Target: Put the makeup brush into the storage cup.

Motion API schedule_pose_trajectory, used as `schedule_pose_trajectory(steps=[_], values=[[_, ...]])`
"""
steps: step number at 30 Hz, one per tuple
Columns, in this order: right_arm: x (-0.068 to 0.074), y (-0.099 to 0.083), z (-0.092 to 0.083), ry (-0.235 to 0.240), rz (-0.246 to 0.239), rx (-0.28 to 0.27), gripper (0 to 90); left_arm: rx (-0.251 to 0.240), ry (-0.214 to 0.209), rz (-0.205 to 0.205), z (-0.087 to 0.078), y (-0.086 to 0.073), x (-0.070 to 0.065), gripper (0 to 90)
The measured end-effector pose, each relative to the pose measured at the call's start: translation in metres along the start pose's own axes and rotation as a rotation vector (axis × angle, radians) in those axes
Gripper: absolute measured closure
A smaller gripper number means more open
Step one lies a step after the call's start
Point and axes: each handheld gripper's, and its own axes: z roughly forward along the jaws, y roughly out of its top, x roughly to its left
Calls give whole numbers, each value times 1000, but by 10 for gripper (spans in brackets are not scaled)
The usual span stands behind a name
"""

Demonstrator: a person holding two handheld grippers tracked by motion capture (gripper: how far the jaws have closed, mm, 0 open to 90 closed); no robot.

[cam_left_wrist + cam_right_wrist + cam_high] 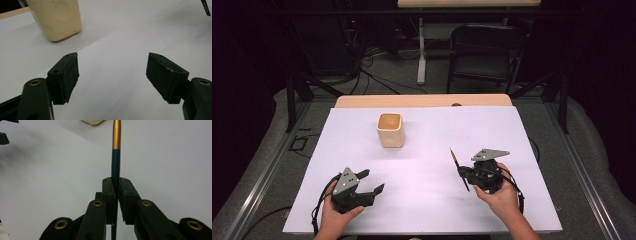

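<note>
- The white table (422, 200) was the biggest thing, and it was almost bare.
- The cream cup (390, 129) stood upright near the far middle of the table. Nothing could be seen standing in it, so the putting-in part looked not yet done.
- The left gripper (371, 182) sat at about 7 o'clock from the cup, well apart from it. Its jaws were wide open and held nothing. In the left gripper view, the cup (58, 18) was at 11 o'clock from the jaws.
- The right gripper (463, 173) sat at about 4 o'clock from the cup, also well apart from it. Its jaws were squeezed tight on the pen.
- The pen (459, 169) was dark with a gold end. The pick-up looked done. It was gripped near its middle, between the two pads.
- In the right gripper view, the pen (116, 165) pointed to 12 o'clock from the jaws, and its gold end reached toward the cup (93, 122).
- Carrying the pen to the cup seemed to be left.
</note>
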Motion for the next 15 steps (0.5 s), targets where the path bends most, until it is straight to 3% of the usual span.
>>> schedule_pose_trajectory(steps=[15], values=[[3,-3,0,9,-9,-56,833,-1,-6,4,-1,0,1,269]])
